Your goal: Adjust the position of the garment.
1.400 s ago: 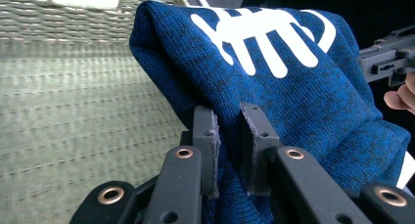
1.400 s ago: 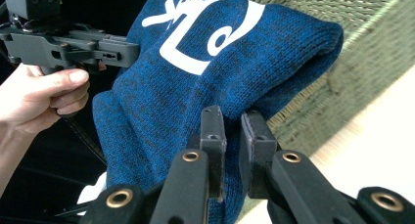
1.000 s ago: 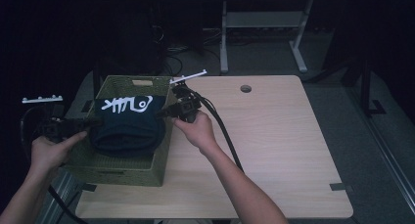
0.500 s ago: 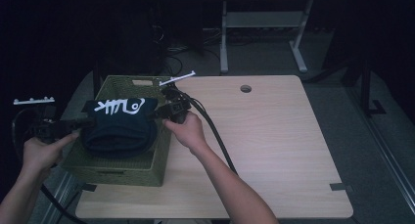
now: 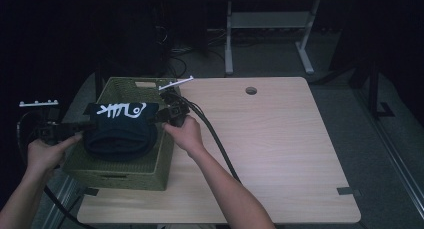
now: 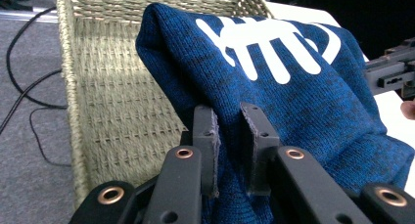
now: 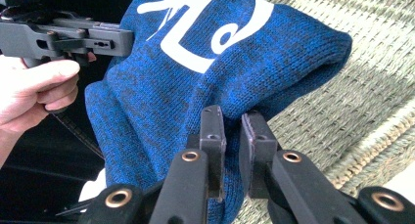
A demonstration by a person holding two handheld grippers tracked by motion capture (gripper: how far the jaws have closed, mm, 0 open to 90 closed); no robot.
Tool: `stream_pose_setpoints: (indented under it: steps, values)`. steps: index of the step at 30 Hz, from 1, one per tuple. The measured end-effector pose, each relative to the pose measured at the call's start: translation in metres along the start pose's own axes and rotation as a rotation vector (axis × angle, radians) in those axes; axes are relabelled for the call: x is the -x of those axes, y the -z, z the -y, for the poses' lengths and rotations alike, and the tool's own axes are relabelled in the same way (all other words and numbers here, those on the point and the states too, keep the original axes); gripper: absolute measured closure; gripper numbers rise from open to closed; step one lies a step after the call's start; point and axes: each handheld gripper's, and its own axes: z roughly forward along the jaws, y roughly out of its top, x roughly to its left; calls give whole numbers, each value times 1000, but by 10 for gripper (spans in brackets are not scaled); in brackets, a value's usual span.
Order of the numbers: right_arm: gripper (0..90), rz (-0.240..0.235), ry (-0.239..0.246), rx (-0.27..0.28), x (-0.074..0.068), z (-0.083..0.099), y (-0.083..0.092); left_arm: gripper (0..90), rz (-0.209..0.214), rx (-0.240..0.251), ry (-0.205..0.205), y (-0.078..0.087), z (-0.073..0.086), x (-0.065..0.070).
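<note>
A folded dark blue knit garment (image 5: 120, 131) with a white print hangs between my two grippers over a green woven basket (image 5: 150, 166) at the table's left end. My left gripper (image 5: 82, 124) grips its left edge; in the left gripper view its jaws pinch the blue knit (image 6: 303, 97) at the gripper's tip (image 6: 229, 131). Pinching the right edge is my right gripper (image 5: 159, 115), whose jaws close on the knit (image 7: 195, 82) at the tip (image 7: 232, 131). The garment's lower part sits inside the basket (image 6: 112, 111).
The light wood table (image 5: 280, 149) stretches out to the right, with a round cable hole (image 5: 251, 91). Cables (image 5: 215, 139) trail from the right gripper across the table. The basket's woven wall (image 7: 372, 87) lies close under the right gripper. Desk legs (image 5: 228, 39) stand behind.
Both grippers have moved left and down with the garment, lowering it deeper into the basket. The grips have not changed.
</note>
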Motion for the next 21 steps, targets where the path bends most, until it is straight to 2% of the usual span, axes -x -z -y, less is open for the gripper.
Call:
stream_pose_setpoints:
  steps: [21]
  values:
    - [809,37,-29,-11,18,1,-22,764,-55,-46,20,-24,2,-18]
